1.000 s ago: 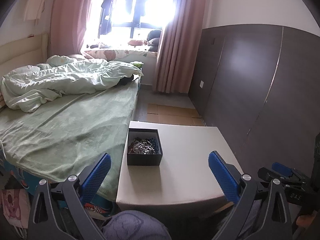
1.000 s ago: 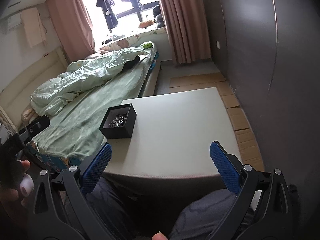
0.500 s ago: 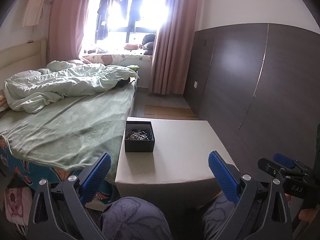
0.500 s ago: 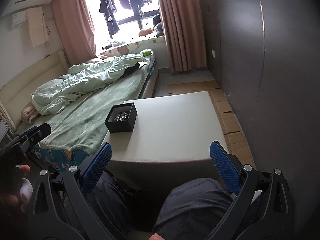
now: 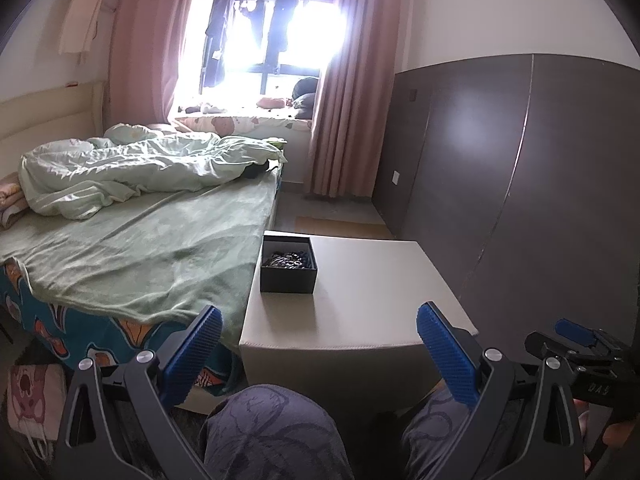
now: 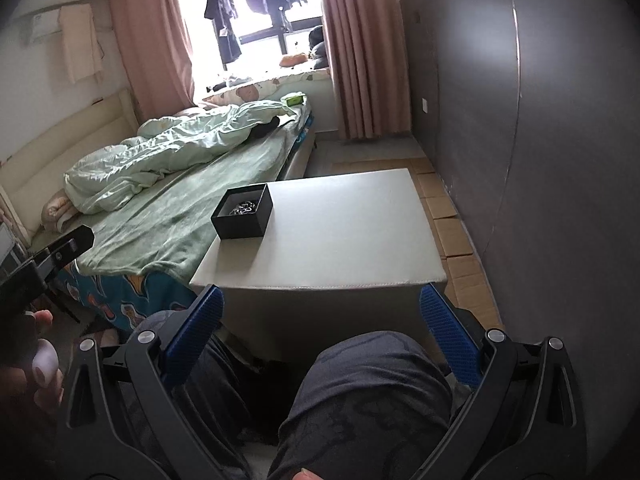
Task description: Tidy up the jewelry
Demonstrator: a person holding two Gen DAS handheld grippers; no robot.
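One black box (image 5: 288,264) sits open-topped at the far left corner of your white desk (image 5: 360,300), right at the edge nearest the bed (image 5: 140,248). Inside it lies a tangled heap of jewelry (image 5: 289,259): dark beads and silvery chain, individual pieces too small to tell apart. In the right wrist view the same box (image 6: 243,216) shows a glint of metal (image 6: 242,209) at its bottom.

Your left gripper (image 5: 320,344) hangs short of the desk's near edge, above your knee, jaws spread wide, nothing between the blue pads (image 5: 192,352). Your right gripper (image 6: 320,332) is likewise held back over your lap, jaws fully apart, empty. Both are well apart from the box.

Beyond the desk: a rumpled pale green duvet (image 5: 132,168) on the bed, pink curtains (image 5: 344,92) at a bright window, and a dark panelled wall (image 5: 520,184) to the right.
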